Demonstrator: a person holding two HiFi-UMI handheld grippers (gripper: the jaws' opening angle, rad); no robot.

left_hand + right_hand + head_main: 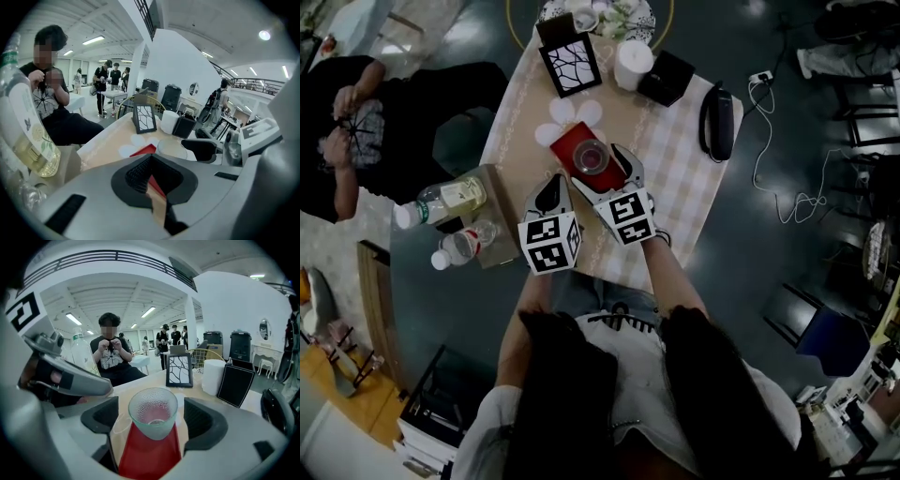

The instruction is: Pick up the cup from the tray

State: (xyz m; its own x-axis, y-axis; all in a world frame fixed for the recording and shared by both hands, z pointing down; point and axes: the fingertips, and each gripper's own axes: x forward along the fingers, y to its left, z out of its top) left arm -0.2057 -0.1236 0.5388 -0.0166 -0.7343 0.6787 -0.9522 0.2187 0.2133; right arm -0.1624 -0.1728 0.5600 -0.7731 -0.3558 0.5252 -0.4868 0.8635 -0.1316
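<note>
Closest up, dark sleeves (712,394) lead to two grippers over the checked table (675,178). Far left there's a seated person in black (356,122), then a big bottle (441,202) and a small bottle (464,244) on a low stand beside the table. Next is the left gripper (551,183), jaws pressed together with nothing in them, tips just beside the near-left edge of the red tray (567,141). The cup (592,157), dimpled clear glass, stands upright on the near part of that tray. The right gripper (153,418) has its jaws spread wide with the cup right between them, one pad on each side, neither touching the glass. Further back stand a picture frame (570,64), a white roll (633,64) and a black box (666,78). A black oblong thing (717,122) lies at the table's right edge.
</note>
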